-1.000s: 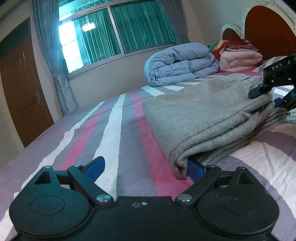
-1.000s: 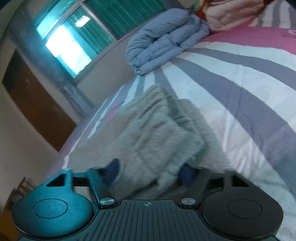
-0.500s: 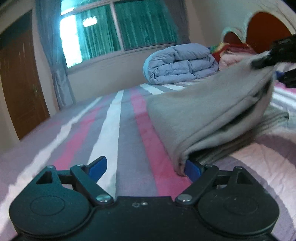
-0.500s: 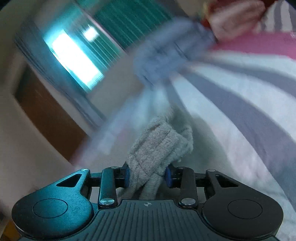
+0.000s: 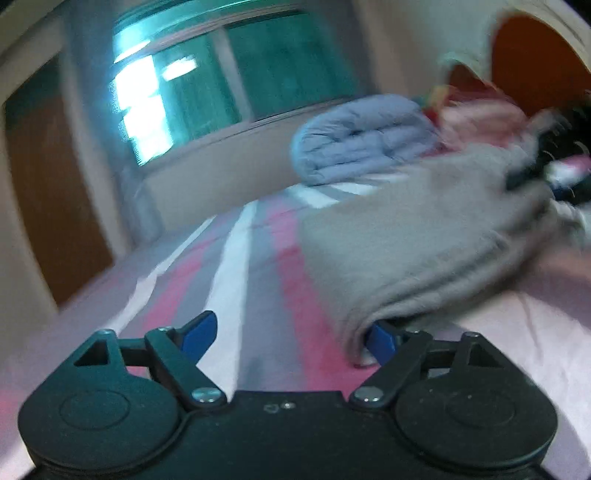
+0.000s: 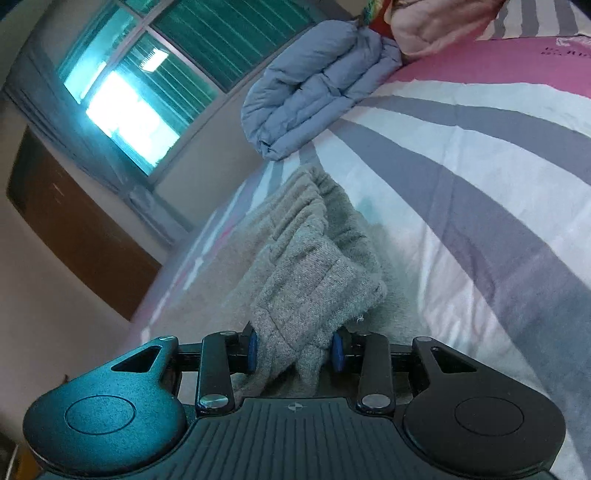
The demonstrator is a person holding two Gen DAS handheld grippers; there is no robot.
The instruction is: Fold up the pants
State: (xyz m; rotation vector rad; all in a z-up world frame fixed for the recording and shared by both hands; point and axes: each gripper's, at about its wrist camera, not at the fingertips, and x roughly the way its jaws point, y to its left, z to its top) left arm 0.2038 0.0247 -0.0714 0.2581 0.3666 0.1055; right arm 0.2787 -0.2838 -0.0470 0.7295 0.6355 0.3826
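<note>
Grey knit pants (image 5: 424,251) lie folded on the striped bed sheet (image 5: 236,266). My left gripper (image 5: 290,338) sits low at their near corner with its jaws closing. Its right fingertip (image 5: 380,343) is tucked under the folded edge, and mostly bare sheet shows between the fingers, so nothing is pinched. My right gripper (image 6: 294,350) is shut on a bunched ribbed end of the pants (image 6: 306,280), with both blue pads pressing the cloth. In the blurred left wrist view that gripper (image 5: 535,170) holds the far end lifted off the bed.
A rolled blue-grey duvet (image 6: 314,99) and pink blankets (image 6: 436,26) lie toward the head of the bed, before a dark red headboard (image 5: 535,55). A wooden door (image 5: 48,192) and a curtained window (image 5: 236,77) stand beyond the bed's far edge.
My right gripper shut on the pants' end and raised it, so the far side of the pants now slopes up. The left gripper's fingers came slightly closer together.
</note>
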